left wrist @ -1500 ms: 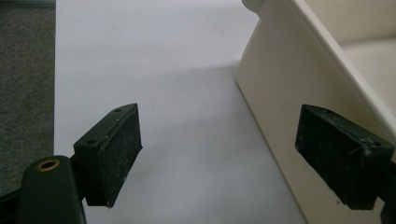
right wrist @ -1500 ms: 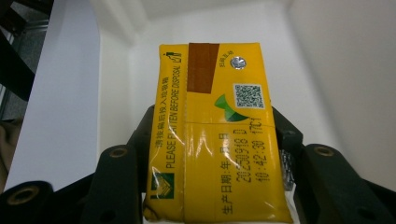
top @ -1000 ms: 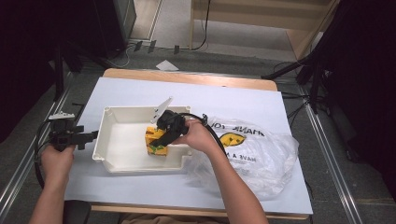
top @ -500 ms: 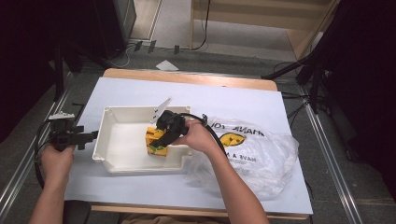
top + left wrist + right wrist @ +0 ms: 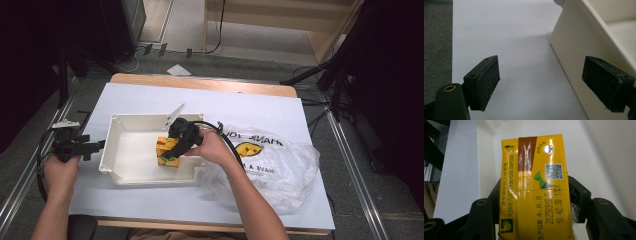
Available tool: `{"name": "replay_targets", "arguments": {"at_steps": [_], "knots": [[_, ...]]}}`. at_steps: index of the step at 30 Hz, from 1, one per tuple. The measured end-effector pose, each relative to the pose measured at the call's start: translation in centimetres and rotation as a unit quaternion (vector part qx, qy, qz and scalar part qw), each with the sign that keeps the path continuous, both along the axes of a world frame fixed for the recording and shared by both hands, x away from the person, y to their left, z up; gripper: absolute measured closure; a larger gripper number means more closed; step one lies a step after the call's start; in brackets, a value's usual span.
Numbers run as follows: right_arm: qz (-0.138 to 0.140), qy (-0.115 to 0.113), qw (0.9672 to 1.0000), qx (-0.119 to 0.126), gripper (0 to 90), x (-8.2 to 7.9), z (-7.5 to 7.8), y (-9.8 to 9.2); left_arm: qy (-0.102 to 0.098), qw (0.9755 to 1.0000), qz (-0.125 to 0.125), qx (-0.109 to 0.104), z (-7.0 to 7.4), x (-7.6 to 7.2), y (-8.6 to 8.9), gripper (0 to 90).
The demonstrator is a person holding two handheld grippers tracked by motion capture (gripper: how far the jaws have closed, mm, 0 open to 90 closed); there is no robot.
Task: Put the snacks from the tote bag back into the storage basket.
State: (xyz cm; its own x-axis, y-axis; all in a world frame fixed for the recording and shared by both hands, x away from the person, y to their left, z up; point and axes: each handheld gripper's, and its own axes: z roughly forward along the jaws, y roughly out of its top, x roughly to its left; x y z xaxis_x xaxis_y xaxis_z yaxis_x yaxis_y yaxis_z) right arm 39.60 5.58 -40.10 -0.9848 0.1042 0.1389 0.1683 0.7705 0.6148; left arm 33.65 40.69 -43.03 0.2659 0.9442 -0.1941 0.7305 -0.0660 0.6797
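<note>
1. The right gripper [image 5: 176,146] clamps a yellow drink carton [image 5: 535,192] over the white tray [image 5: 131,172]; the carton's lower end is cut off.
2. The left gripper [image 5: 541,82], jaws wide apart and empty, sits beside the tray's outer wall.
3. A plastic bag [image 5: 270,160] lies right of the tray.

The tray [image 5: 130,172] sits on the table [image 5: 200,85], left of centre. Inside the tray, toward its right wall, a carton [image 5: 167,150] is clamped by the right gripper [image 5: 175,150]. Just beside the tray's right lies a plastic bag [image 5: 270,160]. The left gripper [image 5: 95,146] hovers spread just outside the tray's left wall.
</note>
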Motion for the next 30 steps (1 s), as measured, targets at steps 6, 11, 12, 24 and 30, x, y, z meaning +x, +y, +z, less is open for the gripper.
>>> {"name": "replay_targets", "arguments": {"at_steps": [6,11,12,24,30], "knots": [[0.000,-0.009,0.9999,0.008,47.1,0.14,-0.19,-0.51,0.000,1.0000,0.001,0.000,0.01,-0.02,0.04,15.6],[-0.004,-0.007,0.9999,0.005,45.8,0.14,-0.13,-0.91,0.000,1.0000,0.000,0.001,0.01,-0.01,0.01,15.6],[-0.005,-0.003,1.0000,0.006,45.7,0.14,-0.12,-0.96,0.000,1.0000,0.000,0.001,0.01,-0.01,0.01,15.6],[-0.013,0.005,0.9999,-0.001,34.9,-0.01,-0.28,-0.72,0.001,1.0000,0.000,0.001,-0.03,0.06,-0.01,15.5],[-0.021,0.019,0.9995,0.015,30.9,-0.06,0.21,-0.86,0.002,1.0000,-0.001,0.003,-0.06,0.10,-0.14,15.6]]}}
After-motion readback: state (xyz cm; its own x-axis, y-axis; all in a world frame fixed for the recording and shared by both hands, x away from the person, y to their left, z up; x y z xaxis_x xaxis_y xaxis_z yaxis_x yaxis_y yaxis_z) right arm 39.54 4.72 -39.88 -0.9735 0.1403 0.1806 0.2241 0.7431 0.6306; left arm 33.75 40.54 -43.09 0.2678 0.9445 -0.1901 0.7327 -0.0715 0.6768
